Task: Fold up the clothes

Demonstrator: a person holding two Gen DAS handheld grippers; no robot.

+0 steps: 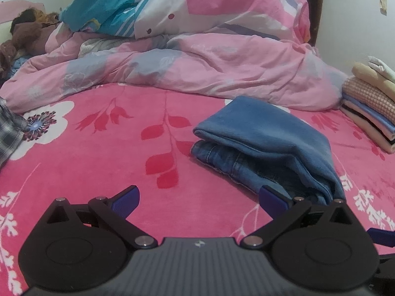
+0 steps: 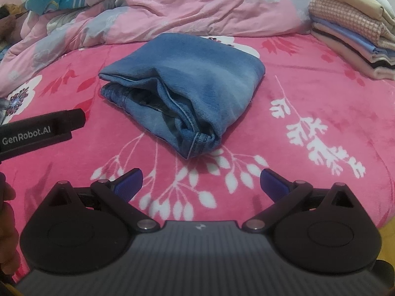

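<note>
Jeans (image 2: 182, 83), one pair, lying folded into a compact bundle mid-bed on the pink floral blanket (image 2: 321, 113).
Left gripper (image 1: 198, 198) and right gripper (image 2: 201, 181), two in all, are hovering just short of the bundle with fingers spread wide and holding nothing; one stack of folded clothes (image 2: 355, 32) is sitting at the right edge, likely where finished items are gathering, and one rumpled duvet (image 1: 197, 64) is lying behind.

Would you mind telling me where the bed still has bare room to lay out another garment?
Free: the pink sheet left of the folded jeans, up to the plaid cloth, and the strip before both open grippers. Crowded: the quilt behind, the folded stack on the right.
</note>
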